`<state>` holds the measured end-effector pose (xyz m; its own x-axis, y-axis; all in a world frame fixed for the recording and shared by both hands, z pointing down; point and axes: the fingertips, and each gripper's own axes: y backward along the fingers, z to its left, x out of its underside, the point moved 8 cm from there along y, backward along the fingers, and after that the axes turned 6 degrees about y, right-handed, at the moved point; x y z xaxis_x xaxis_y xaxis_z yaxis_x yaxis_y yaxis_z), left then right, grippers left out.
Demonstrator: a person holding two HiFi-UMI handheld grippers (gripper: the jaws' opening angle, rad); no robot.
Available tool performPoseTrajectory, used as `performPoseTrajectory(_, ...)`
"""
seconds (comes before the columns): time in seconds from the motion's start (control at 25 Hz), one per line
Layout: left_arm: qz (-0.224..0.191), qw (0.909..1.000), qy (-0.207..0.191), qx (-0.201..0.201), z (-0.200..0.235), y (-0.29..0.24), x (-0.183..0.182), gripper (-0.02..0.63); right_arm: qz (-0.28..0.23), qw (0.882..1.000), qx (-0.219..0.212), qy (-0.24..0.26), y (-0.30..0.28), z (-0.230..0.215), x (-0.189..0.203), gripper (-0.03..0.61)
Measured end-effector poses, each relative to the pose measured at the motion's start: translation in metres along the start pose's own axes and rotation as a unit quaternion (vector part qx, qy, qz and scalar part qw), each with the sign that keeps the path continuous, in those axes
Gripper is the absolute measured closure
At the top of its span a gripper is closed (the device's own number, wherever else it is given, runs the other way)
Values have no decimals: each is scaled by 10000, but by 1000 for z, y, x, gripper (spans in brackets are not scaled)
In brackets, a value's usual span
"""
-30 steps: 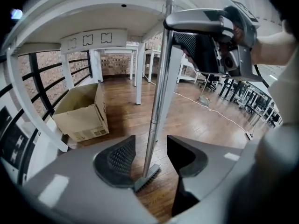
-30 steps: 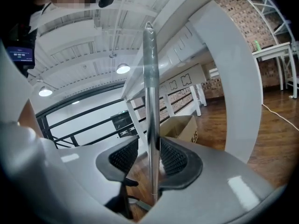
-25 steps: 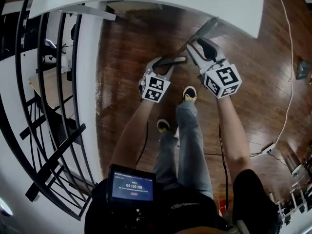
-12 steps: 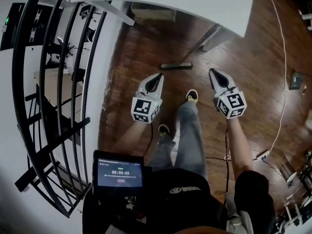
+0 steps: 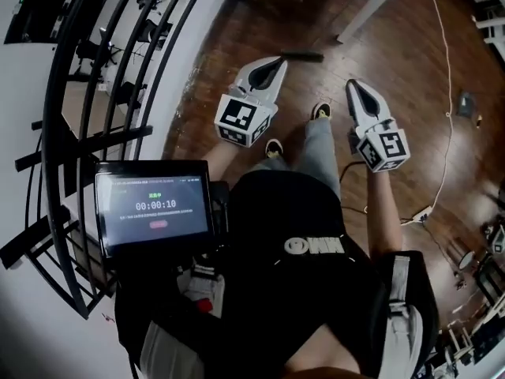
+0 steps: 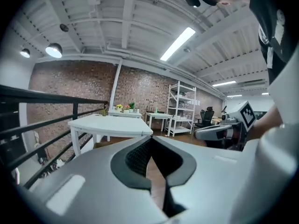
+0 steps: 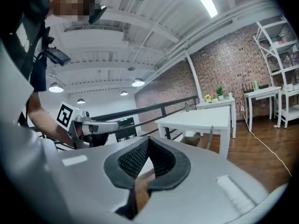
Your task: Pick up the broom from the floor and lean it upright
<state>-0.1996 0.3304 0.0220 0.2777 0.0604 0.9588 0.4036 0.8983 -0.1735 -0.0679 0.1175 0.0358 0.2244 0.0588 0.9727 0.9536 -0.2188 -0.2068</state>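
Wooden floor [image 5: 418, 77], broom [image 5: 302, 55] beyond left gripper [image 5: 279, 62] and right gripper [image 5: 353, 86], untouched, all 4 fingers [image 6: 137, 156] pressed together

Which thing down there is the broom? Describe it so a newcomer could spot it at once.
In the head view, find the brown wooden floor just beyond the tips of the left gripper, short of the white table leg. The broom shows there as a short, dark, straight bar on the boards; the nearby shoe is rounder and yellow-edged.
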Motion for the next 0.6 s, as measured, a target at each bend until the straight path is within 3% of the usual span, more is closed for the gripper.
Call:
performPoseTrajectory(0.2,-109,9993,-166,308,-36,69,-24,597,-398,9990,-48,178,42,92,-41,575)
performPoseTrajectory(0.4,-246,9976,-155,632,-59,67,-28,595,-323,9994,-119,-52,40,107,-24,577)
performPoseTrajectory(0.6,-292,9965,-161,769,-74,71,-36,595,-569,9983,-111,-96,39,112,-32,577)
